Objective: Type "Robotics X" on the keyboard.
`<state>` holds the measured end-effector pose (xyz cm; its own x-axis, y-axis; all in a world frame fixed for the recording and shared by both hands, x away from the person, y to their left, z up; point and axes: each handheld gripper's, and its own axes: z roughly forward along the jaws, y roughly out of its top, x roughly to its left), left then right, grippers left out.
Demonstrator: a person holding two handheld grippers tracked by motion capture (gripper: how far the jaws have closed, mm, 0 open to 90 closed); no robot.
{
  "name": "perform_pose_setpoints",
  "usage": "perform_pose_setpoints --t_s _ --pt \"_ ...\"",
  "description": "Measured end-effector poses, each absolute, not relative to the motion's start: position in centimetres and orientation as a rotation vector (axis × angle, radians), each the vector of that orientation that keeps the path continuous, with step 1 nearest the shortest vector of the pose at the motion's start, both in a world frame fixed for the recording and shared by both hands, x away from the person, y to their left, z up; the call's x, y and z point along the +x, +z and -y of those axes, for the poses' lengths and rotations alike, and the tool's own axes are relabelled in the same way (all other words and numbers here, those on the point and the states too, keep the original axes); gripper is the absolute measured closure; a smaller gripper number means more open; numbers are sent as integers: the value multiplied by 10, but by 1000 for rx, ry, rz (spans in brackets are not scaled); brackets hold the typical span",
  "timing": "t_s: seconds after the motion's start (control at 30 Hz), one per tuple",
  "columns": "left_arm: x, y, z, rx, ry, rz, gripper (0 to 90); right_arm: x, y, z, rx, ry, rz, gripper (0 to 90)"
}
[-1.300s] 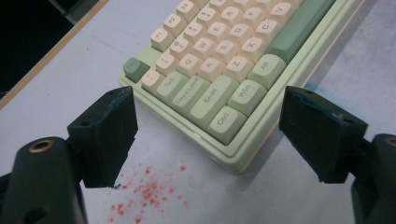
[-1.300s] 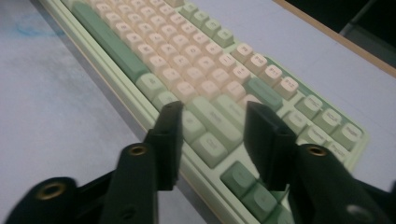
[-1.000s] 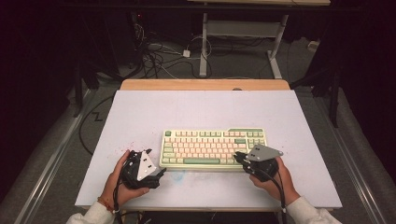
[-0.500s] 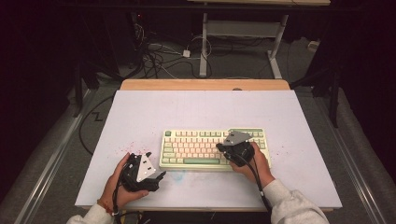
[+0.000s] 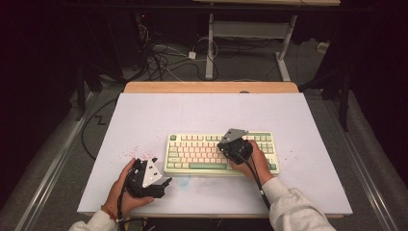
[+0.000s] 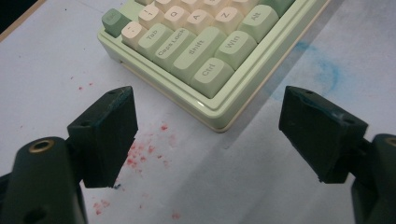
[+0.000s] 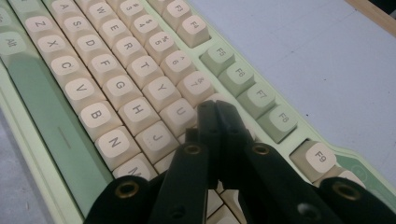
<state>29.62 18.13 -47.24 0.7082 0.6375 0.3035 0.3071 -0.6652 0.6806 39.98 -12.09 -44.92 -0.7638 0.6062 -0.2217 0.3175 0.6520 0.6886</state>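
Presently the right gripper [image 7: 215,109], jaws pressed together on nothing, hangs over the cream-and-green plastic keyboard [image 5: 202,153] near the I key; whether a key is pressed cannot be told. The left gripper [image 6: 208,135] rests wide open beside the keyboard's Ctrl corner on the white table [image 5: 202,108].

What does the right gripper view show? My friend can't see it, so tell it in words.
The right gripper, its two black jaws shut together, points at the U and 8 keys of a green and cream keyboard lying on a white table.
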Motion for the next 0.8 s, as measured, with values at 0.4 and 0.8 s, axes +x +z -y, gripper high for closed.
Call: perform_pose_setpoints --t_s 0.4,0.8 --pt "296 -473 -180 2316 724 -715 182 399 -447 118 674 864 -2446 895" --pt "297 -473 -180 2314 709 -727 183 387 -430 133 694 1029 -2366 838"
